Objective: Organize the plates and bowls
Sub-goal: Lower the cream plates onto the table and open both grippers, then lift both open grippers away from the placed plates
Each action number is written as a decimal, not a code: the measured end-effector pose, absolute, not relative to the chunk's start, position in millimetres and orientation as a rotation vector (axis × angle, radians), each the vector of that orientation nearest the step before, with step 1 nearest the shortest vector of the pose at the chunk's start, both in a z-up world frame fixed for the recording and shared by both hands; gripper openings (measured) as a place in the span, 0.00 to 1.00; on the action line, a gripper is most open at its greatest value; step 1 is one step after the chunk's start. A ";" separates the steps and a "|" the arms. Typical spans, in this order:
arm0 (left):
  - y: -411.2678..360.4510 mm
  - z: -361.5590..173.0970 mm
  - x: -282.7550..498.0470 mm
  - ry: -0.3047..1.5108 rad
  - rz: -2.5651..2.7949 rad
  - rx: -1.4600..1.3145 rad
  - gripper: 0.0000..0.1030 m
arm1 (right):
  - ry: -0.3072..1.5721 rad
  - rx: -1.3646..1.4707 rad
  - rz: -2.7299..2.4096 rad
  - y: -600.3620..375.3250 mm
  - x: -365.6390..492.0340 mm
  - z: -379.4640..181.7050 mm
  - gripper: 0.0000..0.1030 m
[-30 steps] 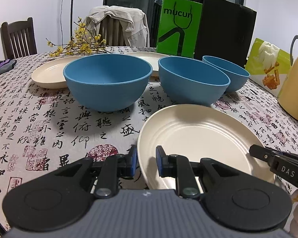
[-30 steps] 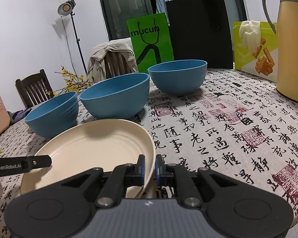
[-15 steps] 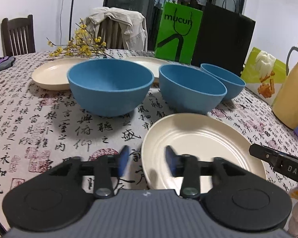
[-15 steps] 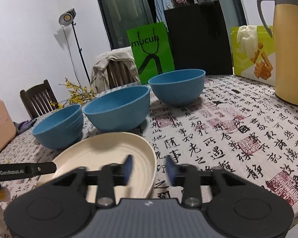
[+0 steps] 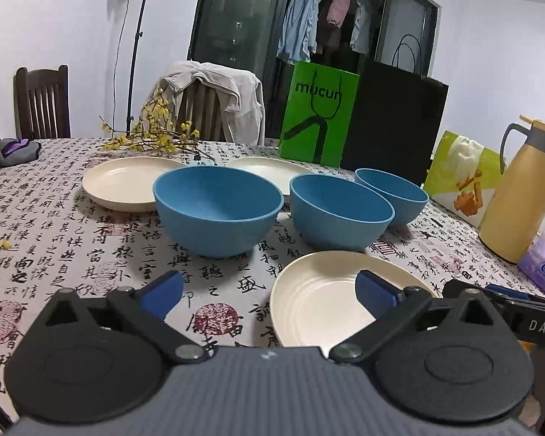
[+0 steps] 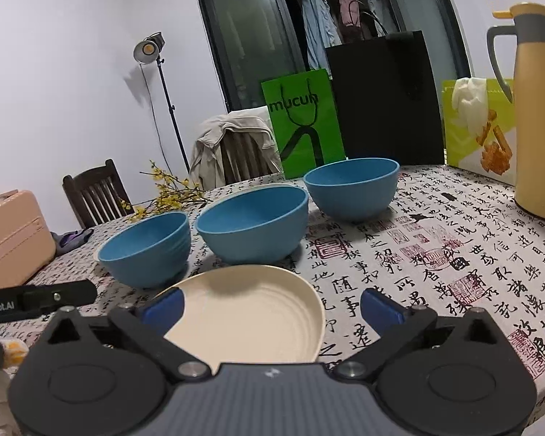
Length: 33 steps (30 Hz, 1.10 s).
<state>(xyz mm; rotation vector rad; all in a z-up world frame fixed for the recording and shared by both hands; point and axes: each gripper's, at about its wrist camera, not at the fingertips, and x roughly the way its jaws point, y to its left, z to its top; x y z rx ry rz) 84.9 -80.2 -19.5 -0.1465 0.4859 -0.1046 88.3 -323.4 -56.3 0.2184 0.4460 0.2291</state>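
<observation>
Calligraphy-print table (image 5: 91,247) carries three blue bowls (image 5: 218,210) and a cream plate (image 5: 327,298) lying at twelve o'clock just ahead of both released, empty tools: left tool (image 5: 269,287), right tool (image 6: 272,307).

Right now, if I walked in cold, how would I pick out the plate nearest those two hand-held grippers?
Start at the table with the calligraphy-print tablecloth and find the row of three blue bowls. The near cream plate lies flat just in front of them, at the table's near edge. Unlike the two other cream plates behind the bowls, it sits alone on this side.
</observation>
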 end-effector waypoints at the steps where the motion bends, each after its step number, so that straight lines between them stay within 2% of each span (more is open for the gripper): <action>1: -78.2 -18.3 82.8 0.484 -0.105 -0.151 1.00 | 0.445 0.217 0.228 -322.3 86.8 -55.0 1.00; 15: -49.2 2.8 63.3 0.435 -0.088 -0.171 1.00 | 0.425 0.219 0.235 -305.8 74.0 -29.0 1.00; 23: -35.2 13.0 67.9 0.427 -0.078 -0.175 1.00 | 0.421 0.272 0.303 -295.9 83.6 -12.2 1.00; 33: -17.1 23.5 86.8 0.462 -0.065 -0.179 1.00 | 0.480 0.205 0.337 -269.3 109.3 2.5 1.00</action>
